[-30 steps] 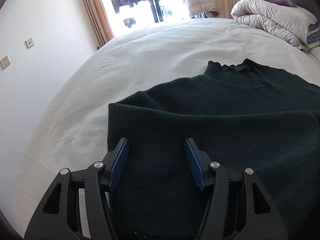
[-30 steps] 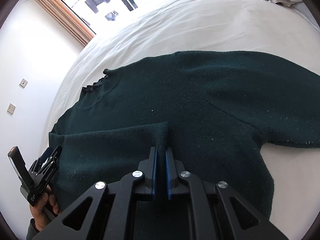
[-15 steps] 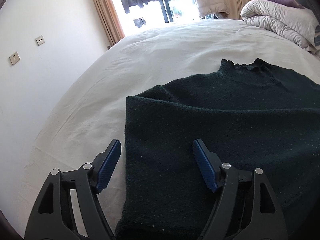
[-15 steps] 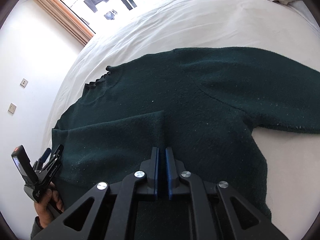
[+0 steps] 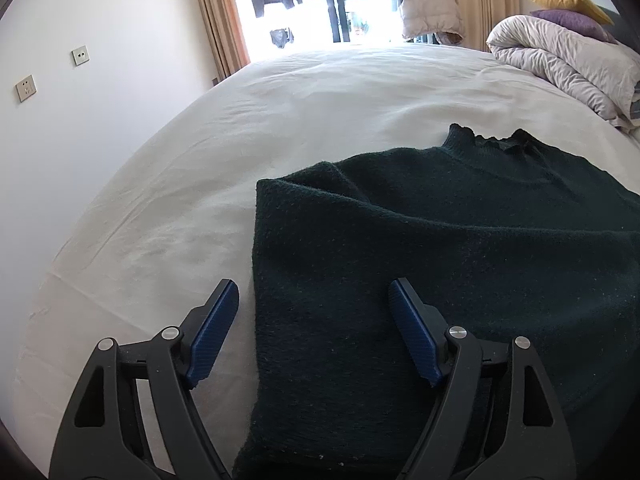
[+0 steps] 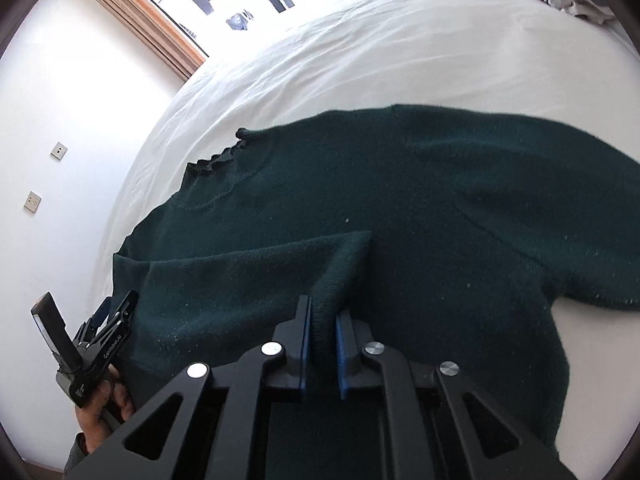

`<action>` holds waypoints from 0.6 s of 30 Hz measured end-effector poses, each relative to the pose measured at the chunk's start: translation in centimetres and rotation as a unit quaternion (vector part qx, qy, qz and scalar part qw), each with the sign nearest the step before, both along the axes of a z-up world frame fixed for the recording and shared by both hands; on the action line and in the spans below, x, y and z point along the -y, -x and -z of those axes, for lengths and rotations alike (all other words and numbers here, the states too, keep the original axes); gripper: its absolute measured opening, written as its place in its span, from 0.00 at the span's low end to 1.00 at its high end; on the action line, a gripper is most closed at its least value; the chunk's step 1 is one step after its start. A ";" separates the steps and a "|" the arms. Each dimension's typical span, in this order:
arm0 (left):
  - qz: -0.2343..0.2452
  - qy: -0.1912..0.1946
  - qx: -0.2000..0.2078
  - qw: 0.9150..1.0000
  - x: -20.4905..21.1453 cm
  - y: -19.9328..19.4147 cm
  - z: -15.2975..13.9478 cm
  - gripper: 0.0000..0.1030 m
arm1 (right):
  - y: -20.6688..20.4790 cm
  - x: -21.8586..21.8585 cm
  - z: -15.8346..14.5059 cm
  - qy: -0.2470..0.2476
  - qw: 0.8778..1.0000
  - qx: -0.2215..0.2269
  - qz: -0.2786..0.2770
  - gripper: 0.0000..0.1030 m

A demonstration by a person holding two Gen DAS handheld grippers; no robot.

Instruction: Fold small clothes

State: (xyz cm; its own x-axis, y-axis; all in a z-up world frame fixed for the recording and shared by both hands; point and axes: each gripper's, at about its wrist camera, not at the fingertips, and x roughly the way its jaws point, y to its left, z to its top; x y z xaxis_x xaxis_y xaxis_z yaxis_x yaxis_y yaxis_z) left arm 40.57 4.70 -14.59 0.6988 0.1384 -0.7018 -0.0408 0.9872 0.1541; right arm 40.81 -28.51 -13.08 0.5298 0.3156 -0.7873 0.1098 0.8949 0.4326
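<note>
Left gripper (image 5: 312, 332) now spread wider over sweater (image 5: 440, 248) edge — right gripper (image 6: 322, 320) still pinching cuff (image 6: 340, 276).

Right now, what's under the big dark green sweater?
The dark green knitted sweater lies on the white bed sheet, which shows all around it. One sleeve is folded over its front, pinched by the right claw. Anything beneath the sweater is hidden.

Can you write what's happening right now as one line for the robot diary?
step: folding sleeve over dark green sweater | right gripper: jaws shut on sleeve cuff | left gripper: jaws open, empty | surface: white bed
</note>
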 end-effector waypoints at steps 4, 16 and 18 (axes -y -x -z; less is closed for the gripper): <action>-0.004 0.005 0.000 1.000 -0.2 -0.1 0.0 0.78 | -0.3 0.4 -0.9 0.010 1.000 0.012 0.005 0.10; -0.043 -0.015 0.021 0.999 -0.4 0.3 -0.2 0.81 | -2.5 -0.5 -3.1 0.087 0.992 0.086 -0.032 0.10; -0.046 -0.014 0.018 0.999 -0.5 0.2 -0.1 0.81 | -4.3 0.1 -0.3 0.076 0.996 0.031 -0.037 0.10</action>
